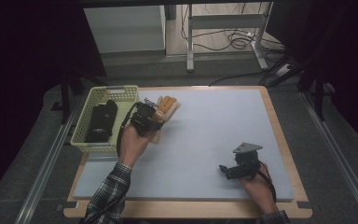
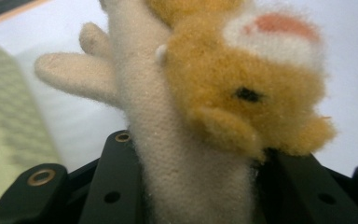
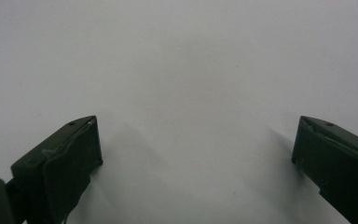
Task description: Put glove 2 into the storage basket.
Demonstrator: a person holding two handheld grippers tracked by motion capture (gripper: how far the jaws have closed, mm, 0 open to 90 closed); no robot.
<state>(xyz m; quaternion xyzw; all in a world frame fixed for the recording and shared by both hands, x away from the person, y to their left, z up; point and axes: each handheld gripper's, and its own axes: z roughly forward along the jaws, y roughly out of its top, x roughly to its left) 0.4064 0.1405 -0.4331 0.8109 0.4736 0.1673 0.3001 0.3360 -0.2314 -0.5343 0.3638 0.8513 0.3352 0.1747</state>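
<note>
Desk [image 1: 214, 140] under a pale grey mat, seen from above, with a person's two forearms coming in from the near edge. Each hand holds black tongs.

Left tongs [image 1: 154, 119] sit near the desk's far left corner, just beside a pale green basket [image 1: 86, 122] that stands along the left edge. They are clenched on a plush glove [image 1: 167, 106], cream with orange patches. In the left gripper view the glove [image 2: 186, 140] rises between the two black jaws, its cream body pinched between them, cream fingers spreading up and to the left, and an orange furry face with a dark eye and a white and pink patch bulging to the right. The glove looks lifted a little off the mat, though I cannot tell for sure. Its fingertips point toward the far edge.

Dark folded cloth [image 1: 101, 122] lies inside the basket.

Right tongs [image 1: 224, 170] rest low near the desk's near right corner, well apart from the glove, with a grey three-cornered plate on top. In the right gripper view the jaws stand wide apart, released, with bare grey mat between them.

Left sleeve [image 1: 109, 191] is plaid.
</note>
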